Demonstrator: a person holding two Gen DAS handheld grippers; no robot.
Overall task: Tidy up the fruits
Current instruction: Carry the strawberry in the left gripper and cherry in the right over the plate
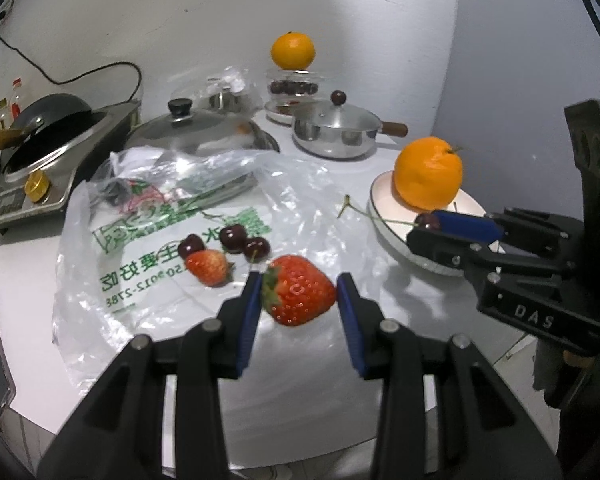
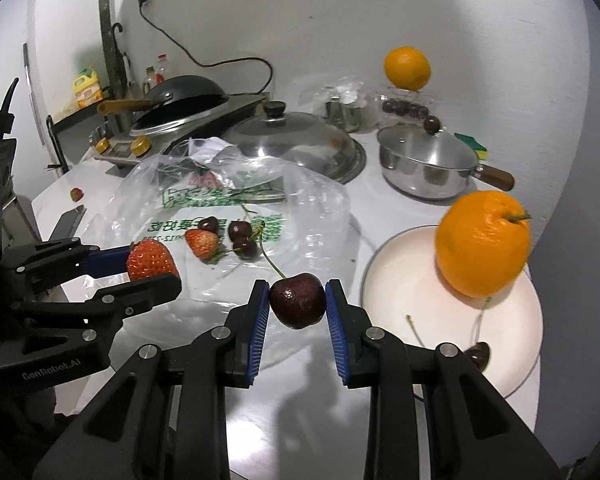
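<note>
Two grips hold: my left gripper (image 1: 298,294) clamps the big red strawberry (image 1: 300,296), my right gripper (image 2: 297,300) the dark round cherry (image 2: 298,300); I'd lower each gently onto the white round plate (image 2: 400,280), lower right of frame.

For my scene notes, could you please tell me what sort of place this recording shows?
Most likely a home kitchen counter: a black wok sits on a steel cooktop with brass knobs, a lidded steel saucepan with a wooden handle stands nearby, and bottles of cooking oil line the back.

White table (image 1: 28,280): bag (image 1: 148,208), plate (image 1: 384,200), pots.
</note>
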